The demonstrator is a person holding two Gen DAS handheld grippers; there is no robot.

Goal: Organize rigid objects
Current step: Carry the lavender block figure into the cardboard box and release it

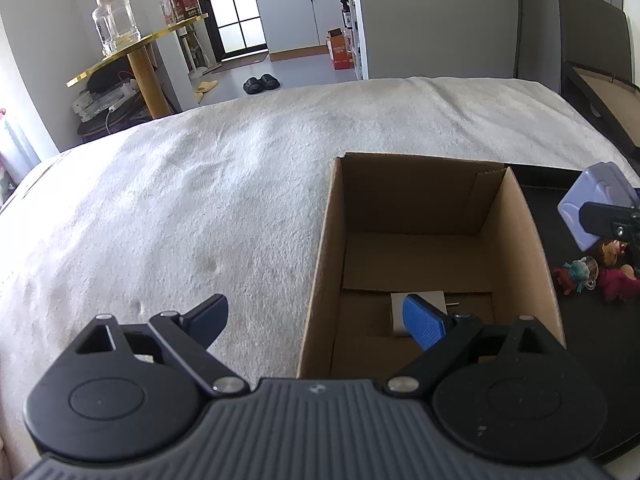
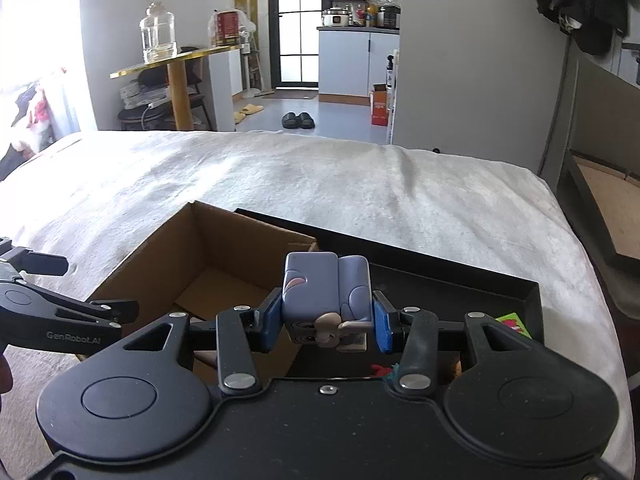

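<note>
My right gripper (image 2: 326, 322) is shut on a lilac blocky toy figure (image 2: 326, 292) and holds it above the seam between the open cardboard box (image 2: 156, 258) and the black tray (image 2: 480, 280). The toy also shows at the right edge of the left wrist view (image 1: 596, 200). My left gripper (image 1: 316, 320) is open and empty, straddling the left wall of the box (image 1: 324, 248); its right fingertip (image 1: 424, 320) hangs inside the box over a white card (image 1: 436, 300) on the floor.
The black tray (image 1: 540, 216) right of the box holds small colourful toy figures (image 1: 592, 276) and a green item (image 2: 514, 324). Box and tray rest on a white blanket-covered bed (image 1: 180, 200). A gold round table (image 2: 176, 60) with a glass jar stands beyond.
</note>
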